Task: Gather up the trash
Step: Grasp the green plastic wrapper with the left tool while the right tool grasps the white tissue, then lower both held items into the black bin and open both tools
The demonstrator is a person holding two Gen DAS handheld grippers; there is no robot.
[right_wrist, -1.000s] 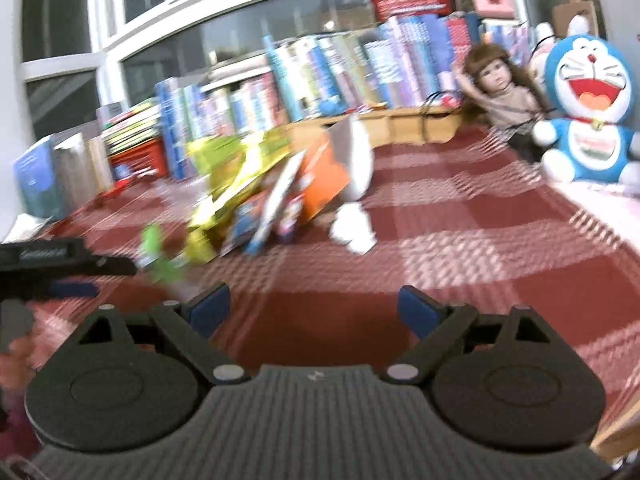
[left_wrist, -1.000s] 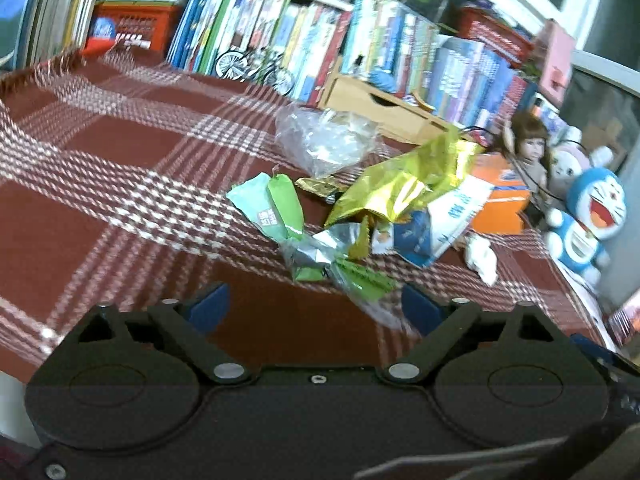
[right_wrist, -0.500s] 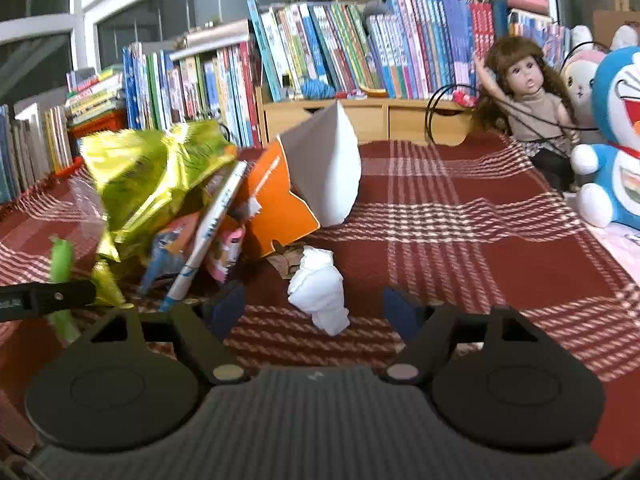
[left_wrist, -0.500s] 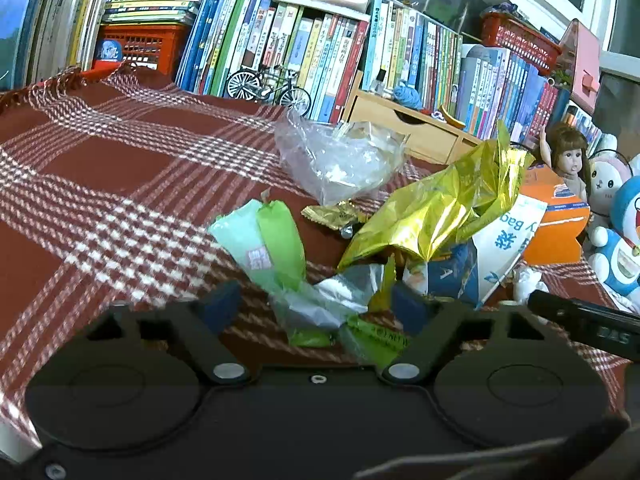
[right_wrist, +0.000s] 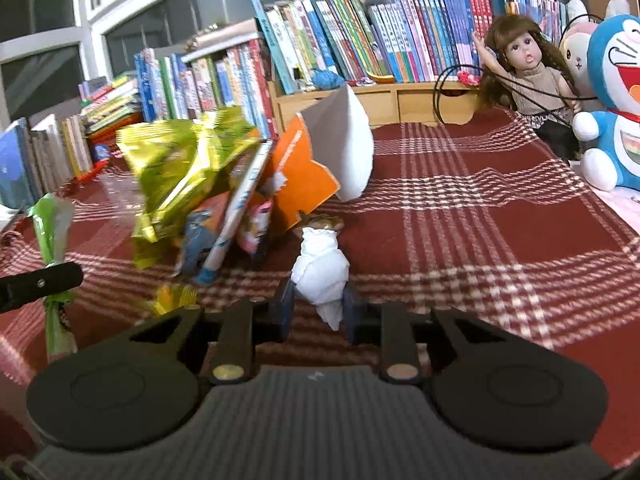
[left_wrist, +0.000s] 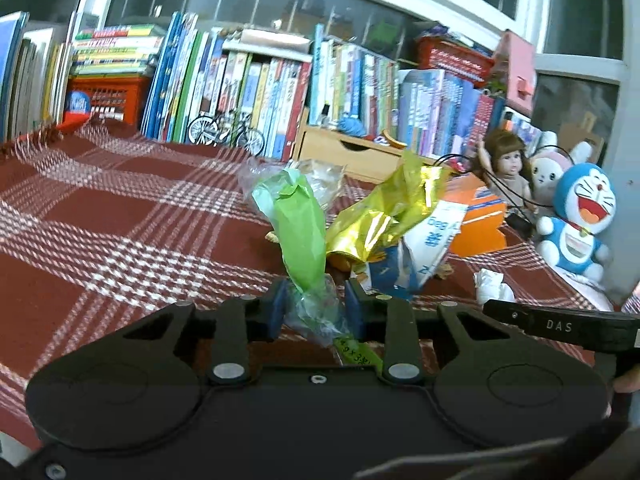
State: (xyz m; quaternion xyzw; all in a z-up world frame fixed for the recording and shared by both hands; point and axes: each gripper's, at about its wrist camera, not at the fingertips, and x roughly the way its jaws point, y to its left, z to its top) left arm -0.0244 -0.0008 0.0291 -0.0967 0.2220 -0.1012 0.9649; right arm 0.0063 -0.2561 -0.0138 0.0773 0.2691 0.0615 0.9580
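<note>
While both tongs pinch their first pieces, the picking-up step looks under way. The left tongs (left_wrist: 315, 307) are closed on a crinkly green wrapper (left_wrist: 301, 236) that stands up from the pads; the right tongs (right_wrist: 318, 311) grip a crumpled white tissue (right_wrist: 321, 270) low on the plaid table (right_wrist: 480, 216). Next, each catch probably needs carrying to a bin, none visible. Beyond lie a stiff gold foil bag (right_wrist: 180, 168) and an orange carton (right_wrist: 304, 176), then books (right_wrist: 320, 28).
</note>
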